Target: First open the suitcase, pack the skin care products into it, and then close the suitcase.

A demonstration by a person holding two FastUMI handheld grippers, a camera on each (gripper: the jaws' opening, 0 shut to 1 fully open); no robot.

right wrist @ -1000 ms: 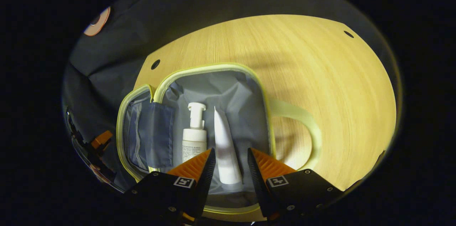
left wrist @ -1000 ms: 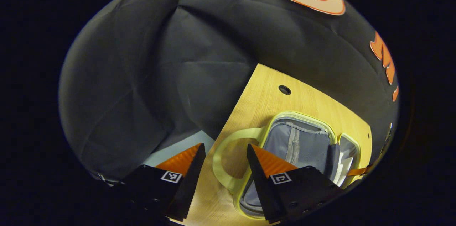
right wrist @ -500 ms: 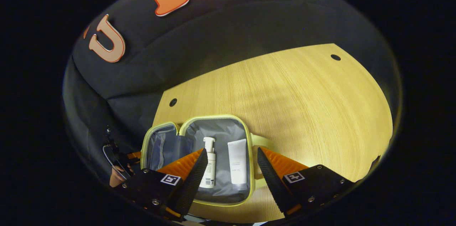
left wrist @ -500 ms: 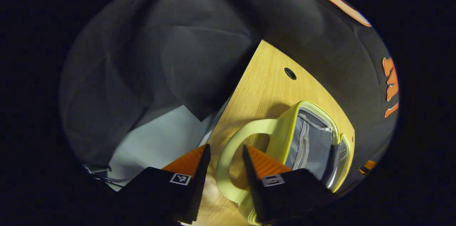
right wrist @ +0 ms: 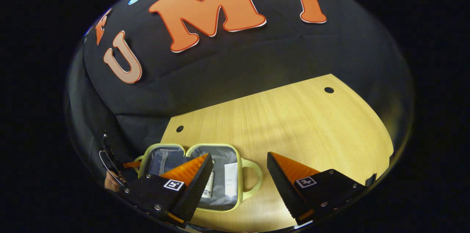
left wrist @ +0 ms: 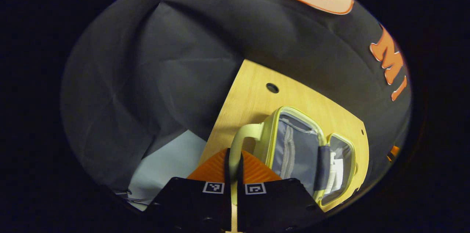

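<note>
The wooden surface is being occupied near its edge by the open suitcase, with a tube lying inside it. The suitcase's handle is being clamped by the left tool. The right tool is being held above the suitcase, fingers apart.

The soft zip-up suitcase is pale yellow-green along its rim and looped handle, with a plain grey fabric lining. Inside lie a white pump bottle and, at its 3 o'clock, a white squeeze tube. The wooden table is light yellow with fine straight grain and small black round holes.
</note>
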